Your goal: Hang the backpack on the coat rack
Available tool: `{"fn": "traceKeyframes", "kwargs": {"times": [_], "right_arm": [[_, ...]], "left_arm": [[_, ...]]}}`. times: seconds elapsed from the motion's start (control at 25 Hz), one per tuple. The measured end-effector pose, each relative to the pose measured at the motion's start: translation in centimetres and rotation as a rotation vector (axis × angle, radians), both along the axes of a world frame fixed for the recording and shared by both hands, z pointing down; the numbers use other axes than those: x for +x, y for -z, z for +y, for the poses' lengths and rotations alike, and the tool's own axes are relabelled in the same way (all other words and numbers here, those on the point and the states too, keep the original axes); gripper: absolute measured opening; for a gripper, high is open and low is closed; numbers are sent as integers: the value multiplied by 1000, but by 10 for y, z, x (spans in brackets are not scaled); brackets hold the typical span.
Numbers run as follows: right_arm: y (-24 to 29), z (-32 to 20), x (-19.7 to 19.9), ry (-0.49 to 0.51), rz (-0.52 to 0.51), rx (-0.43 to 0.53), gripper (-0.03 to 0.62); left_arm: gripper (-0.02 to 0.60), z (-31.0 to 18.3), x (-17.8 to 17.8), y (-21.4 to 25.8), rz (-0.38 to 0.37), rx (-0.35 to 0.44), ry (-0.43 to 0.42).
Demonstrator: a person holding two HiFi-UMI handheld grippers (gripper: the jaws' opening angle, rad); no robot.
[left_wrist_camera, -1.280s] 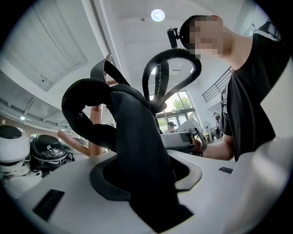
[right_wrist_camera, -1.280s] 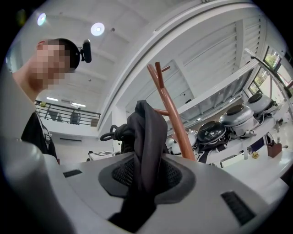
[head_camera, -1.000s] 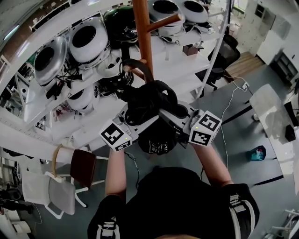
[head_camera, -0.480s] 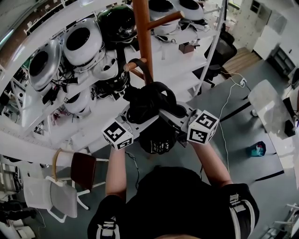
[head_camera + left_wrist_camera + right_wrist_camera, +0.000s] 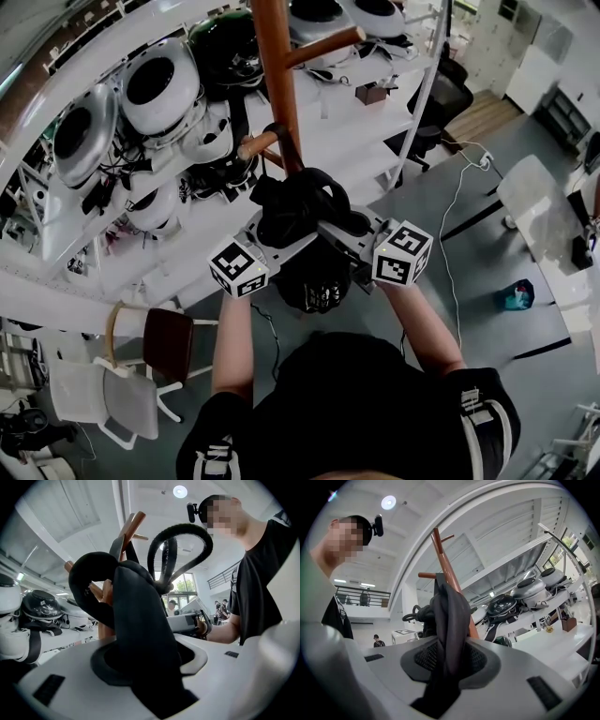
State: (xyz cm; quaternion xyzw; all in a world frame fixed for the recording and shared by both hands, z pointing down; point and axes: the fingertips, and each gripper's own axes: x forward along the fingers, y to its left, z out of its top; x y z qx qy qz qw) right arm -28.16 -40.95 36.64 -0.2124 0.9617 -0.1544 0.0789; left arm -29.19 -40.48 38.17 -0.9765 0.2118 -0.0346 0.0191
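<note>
The black backpack (image 5: 298,208) hangs bunched between both grippers, right against the brown wooden coat rack (image 5: 274,66). Its top loop (image 5: 281,141) lies over a lower peg (image 5: 255,145). My left gripper (image 5: 279,236) has a thick padded strap (image 5: 140,620) between its jaws, which are opening slightly. My right gripper (image 5: 330,231) is shut on another black strap (image 5: 450,616). In the left gripper view (image 5: 145,663) a looped handle (image 5: 187,531) arches above the pegs (image 5: 129,527). In the right gripper view (image 5: 445,665) the rack pole (image 5: 443,559) rises just behind the strap.
White shelving (image 5: 94,234) loaded with helmets (image 5: 159,84) stands behind the rack. A brown chair (image 5: 167,339) and a white chair (image 5: 103,394) are at lower left. A white table (image 5: 539,216) and an office chair (image 5: 450,94) are to the right.
Both grippers have sunk a little with the backpack, staying close to the rack pole. The top loop stays over the lower peg.
</note>
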Motion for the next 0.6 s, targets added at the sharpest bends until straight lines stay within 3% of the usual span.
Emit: {"fn": "traceKeyframes", "kwargs": {"times": [0.24,0.48,0.6], "right_arm": [[-7,-3,0,-2,-4,3,159],[-12,0,2,34,-55,-11,219],[-13,5,5,40,-41,26,225]], "left_arm": [[236,2,-3,-6,1,1,21],[241,9,-3,-10,52,-35,42],[247,13,-2,-12,57,-38,79]]}}
